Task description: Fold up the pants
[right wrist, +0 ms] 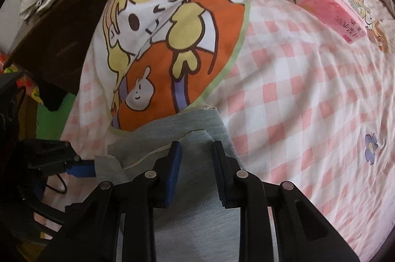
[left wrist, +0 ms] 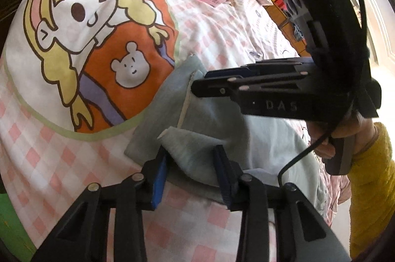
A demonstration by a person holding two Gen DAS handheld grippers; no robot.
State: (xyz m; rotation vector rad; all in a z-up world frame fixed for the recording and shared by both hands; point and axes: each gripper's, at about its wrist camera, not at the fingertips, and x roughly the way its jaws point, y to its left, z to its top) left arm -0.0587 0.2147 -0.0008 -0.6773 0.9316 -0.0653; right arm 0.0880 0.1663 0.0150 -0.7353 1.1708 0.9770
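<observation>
We read the letters "D A S" on the side of the right gripper (left wrist: pixel 197 86), seen from the left wrist camera. A pink tissue pack (right wrist: pixel 330 14) lies far up the bed sheet (right wrist: pixel 296 89) and has small dark writing on it, but we cannot read it.

The grey pants (left wrist: pixel 197 118) lie on the pink checked bed sheet, just below the big cartoon girl picture (left wrist: pixel 98 39). They are bunched up with a pale seam edge showing.

Our left gripper (left wrist: pixel 190 160) has its 2 blue pads spread apart, and a fold of the grey pants sits up between them. The pads do not squeeze it, so this gripper is let go.

Our right gripper comes in from the side, and its tip touches the pale edge of the pants near the cartoon girl picture. In the right wrist camera its 2 fingers (right wrist: pixel 175 163) stand apart over the grey cloth, not pinching it.

A hand (left wrist: pixel 345 136) with a yellow sleeve (left wrist: pixel 370 187) holds the right gripper's handle.
</observation>
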